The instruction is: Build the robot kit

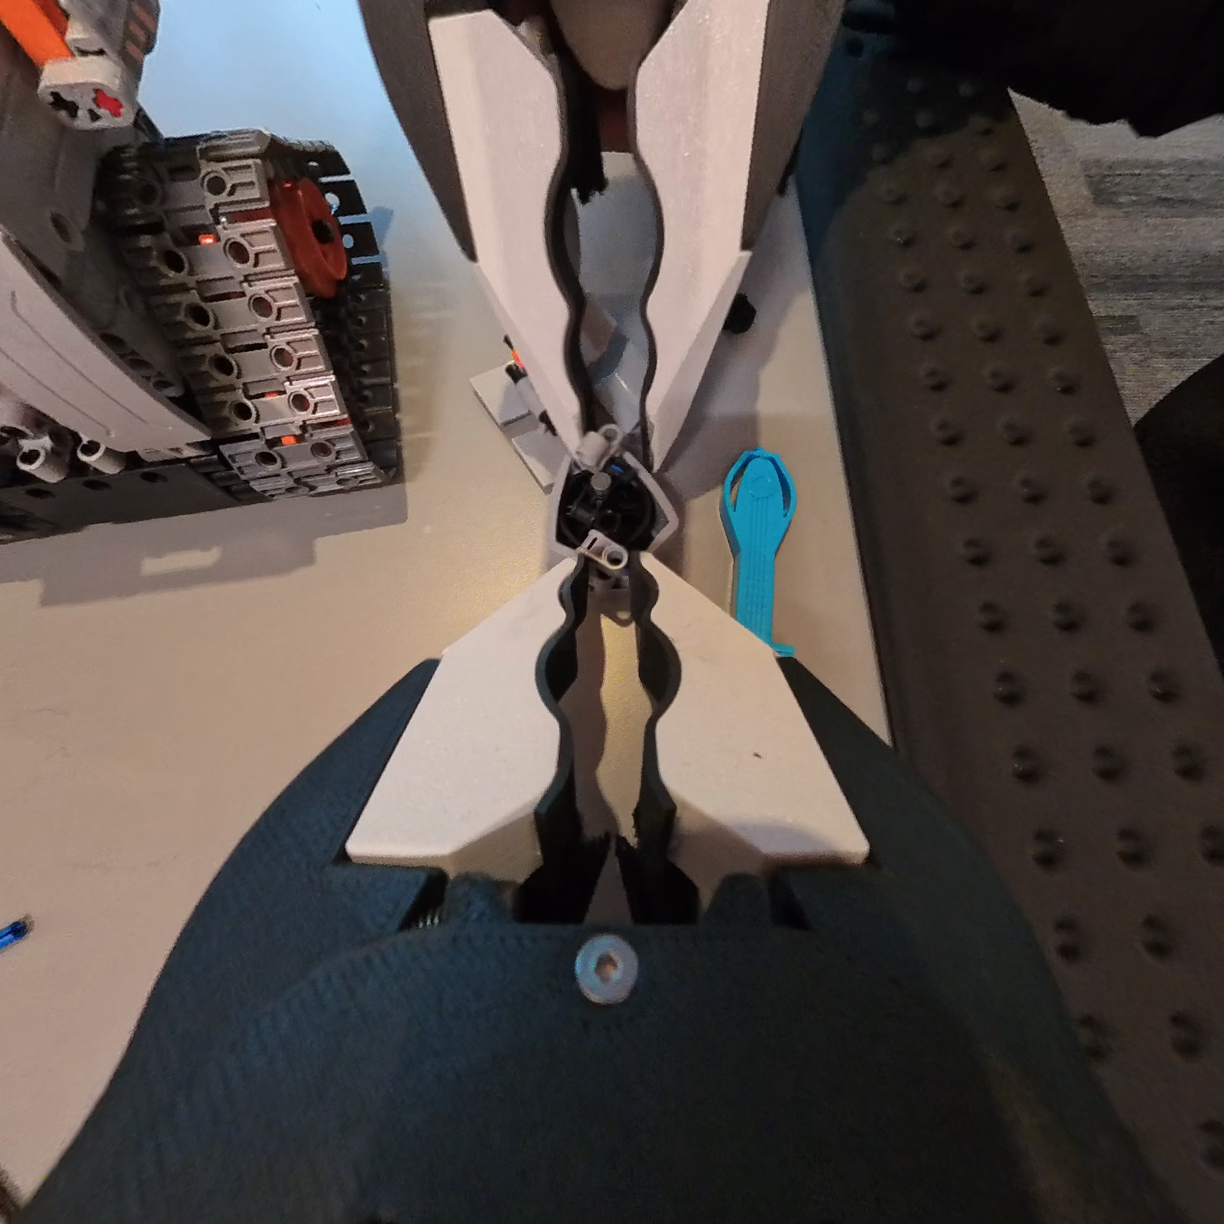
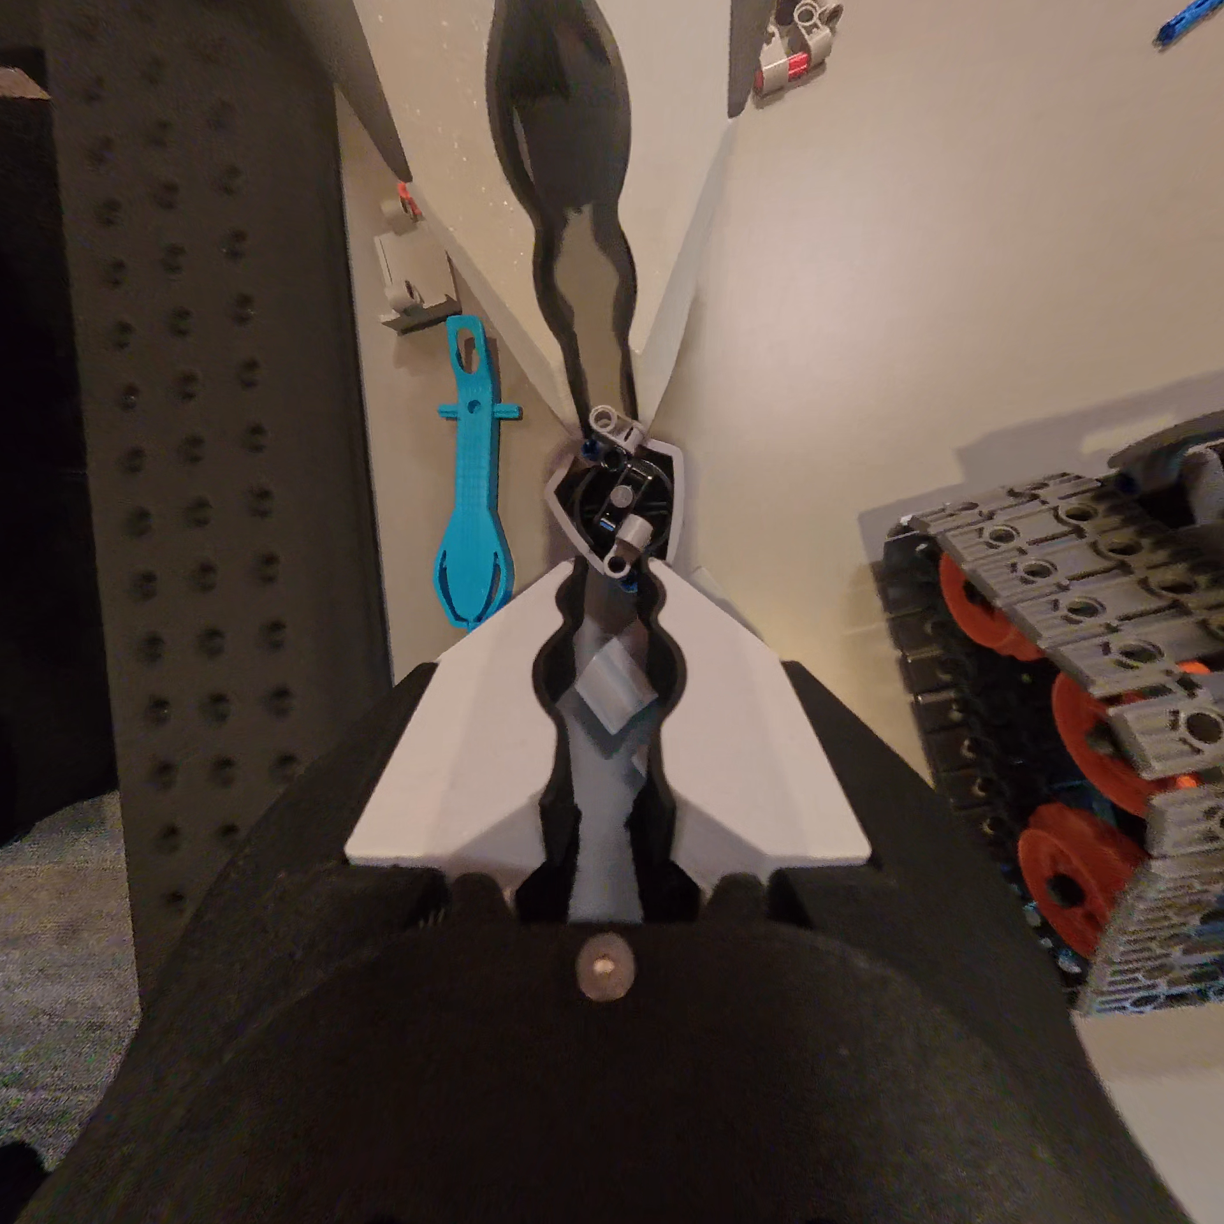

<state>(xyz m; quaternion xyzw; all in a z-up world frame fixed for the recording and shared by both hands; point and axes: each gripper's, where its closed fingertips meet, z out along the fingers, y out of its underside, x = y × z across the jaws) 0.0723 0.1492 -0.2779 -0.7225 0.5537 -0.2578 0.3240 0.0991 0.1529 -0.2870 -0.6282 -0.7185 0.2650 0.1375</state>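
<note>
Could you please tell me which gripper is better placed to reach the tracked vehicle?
Probably the right: the vehicle lies close beside the right gripper, whereas from the left gripper it sits farther ahead. Both grippers' jaws are shut on the assembly, though.

Warm dim light is being cast; edges are being bent by fisheye; soft shadows are falling across counter [image 1: 165,695].

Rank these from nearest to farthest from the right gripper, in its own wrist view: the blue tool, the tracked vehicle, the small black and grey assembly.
1. Small black and grey assembly, clamped at the right gripper tips.
2. Blue tool, just left.
3. Tracked vehicle, far right.
</note>
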